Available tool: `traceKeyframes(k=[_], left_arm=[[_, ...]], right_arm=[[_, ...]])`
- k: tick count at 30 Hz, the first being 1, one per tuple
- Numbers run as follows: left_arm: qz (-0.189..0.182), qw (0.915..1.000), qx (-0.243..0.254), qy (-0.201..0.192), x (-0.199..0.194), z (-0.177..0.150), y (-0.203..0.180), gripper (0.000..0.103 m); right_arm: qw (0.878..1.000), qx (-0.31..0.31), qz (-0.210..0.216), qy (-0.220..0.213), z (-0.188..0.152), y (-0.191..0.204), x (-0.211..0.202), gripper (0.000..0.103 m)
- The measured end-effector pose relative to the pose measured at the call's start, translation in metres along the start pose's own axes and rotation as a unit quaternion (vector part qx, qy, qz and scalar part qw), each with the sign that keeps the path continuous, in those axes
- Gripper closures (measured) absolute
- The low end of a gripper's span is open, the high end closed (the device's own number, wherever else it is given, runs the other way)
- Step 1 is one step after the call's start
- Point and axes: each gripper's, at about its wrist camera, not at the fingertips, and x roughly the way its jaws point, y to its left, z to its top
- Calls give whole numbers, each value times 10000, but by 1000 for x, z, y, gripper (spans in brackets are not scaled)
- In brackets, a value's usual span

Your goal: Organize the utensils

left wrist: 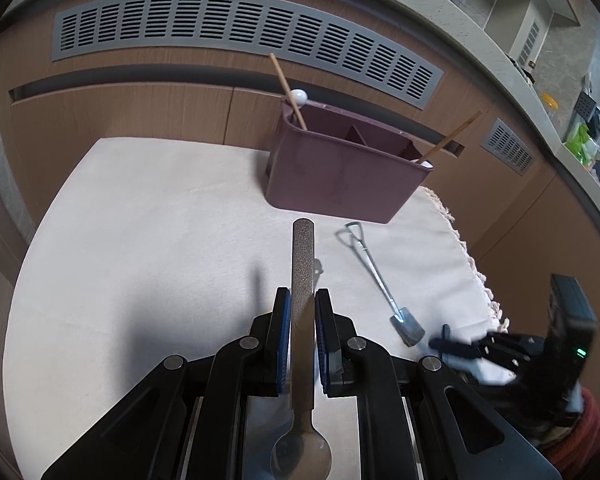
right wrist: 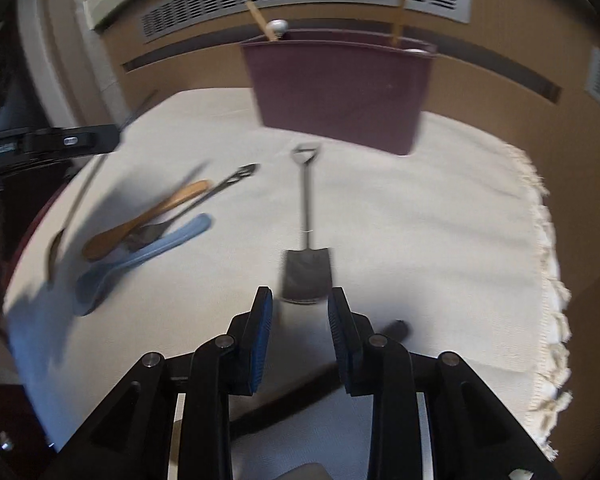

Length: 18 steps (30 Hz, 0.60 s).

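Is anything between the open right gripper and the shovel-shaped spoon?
Nothing visible. The right gripper is open just short of the shovel-shaped spoon, which lies alone on bare cloth.

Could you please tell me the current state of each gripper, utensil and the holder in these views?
left gripper: shut on the metal spoon, handle pointing forward.
right gripper: open, empty.
shovel-shaped spoon: flat on the cloth, untouched.
utensil holder: upright, chopsticks leaning inside.
wooden spoon: lying loose.
blue spoon: lying loose.
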Motion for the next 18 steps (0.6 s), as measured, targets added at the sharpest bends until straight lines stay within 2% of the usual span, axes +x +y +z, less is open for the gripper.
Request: traceKeyframes(k=[1,3,6,7,9,11,15,18], left_arm=[[13,10000,-19,-3,1,1,3,91],[14,10000,-55,-1,4,2,7,91],[-28,9999,-135,-7,10,6,11,91],[-41,9999,-135,-20,10,6,11,91],[-63,9999,-110,-54,9,8,12,91],[-62,9999,-69,-108,5,11,14,91],[-17,9998,-83,-173,2,16,23,91],[-12,9998,-168,-142,6,19,33,91]], right_arm=[[9994,-85,332,106,-1,5,-3,75],[9976,-217,641,142,-2,13,-9,76],[9991,-284,235,-187,11,18,-13,76],[9992,-276,4,-287,22,17,-8,76],[9992,-203,-188,-303,45,11,9,76],[9998,-76,-162,-130,72,1,37,76],[9991,71,-221,365,102,-12,86,76],[9982,214,-438,347,115,-15,100,77]])
